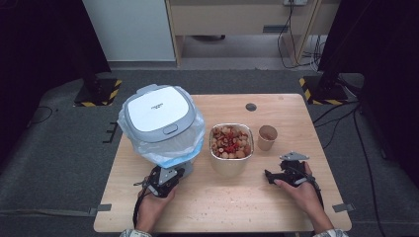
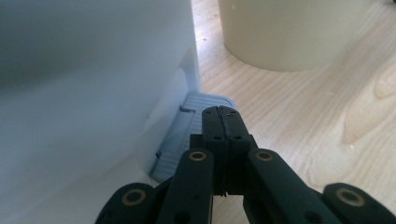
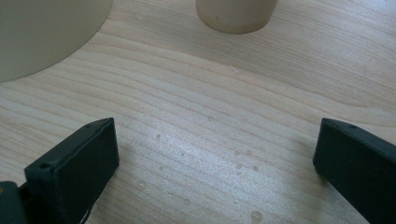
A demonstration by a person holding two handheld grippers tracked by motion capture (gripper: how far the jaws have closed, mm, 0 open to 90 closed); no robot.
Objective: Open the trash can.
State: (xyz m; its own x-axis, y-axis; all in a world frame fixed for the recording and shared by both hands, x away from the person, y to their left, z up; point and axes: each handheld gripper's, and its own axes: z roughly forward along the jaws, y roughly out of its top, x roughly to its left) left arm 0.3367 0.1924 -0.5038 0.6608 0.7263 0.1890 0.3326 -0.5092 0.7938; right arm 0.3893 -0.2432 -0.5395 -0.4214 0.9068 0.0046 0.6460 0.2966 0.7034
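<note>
I'm holding my left gripper (image 1: pixel 174 174) low at the foot of the white pedal bin (image 1: pixel 159 118), near the table's (image 1: pixel 286 217) left front area. Its jaws are pressed fully together with nothing between them — in the left gripper view the tips (image 2: pixel 222 122) are sitting just over the grey foot pedal (image 2: pixel 187 126) that sticks out from the bin's base (image 2: pixel 93 116). Whether they're actually touching the pedal, I can't tell.

The bin's lid is sitting down flat, and a clear liner bag (image 1: pixel 192 136) is bunching out under the rim.

My right gripper (image 1: pixel 269 174) is resting on the right side of the table, jaws spread wide and pointing left — bare wood (image 3: pixel 210 135) between them in the right gripper view, nothing gripped. Small specks and drops are dotting the wood there.

The square container of mixed red and tan food pieces (image 1: pixel 231 143) is standing mid-table, just beside the bin on its right, between my two grippers and a bit farther back. The small paper cup (image 1: pixel 267 137) is standing just right of the container, behind my right gripper; in the right gripper view its base (image 3: pixel 236 14) is showing at the top edge, the container's wall (image 3: pixel 42 32) at upper left.
</note>
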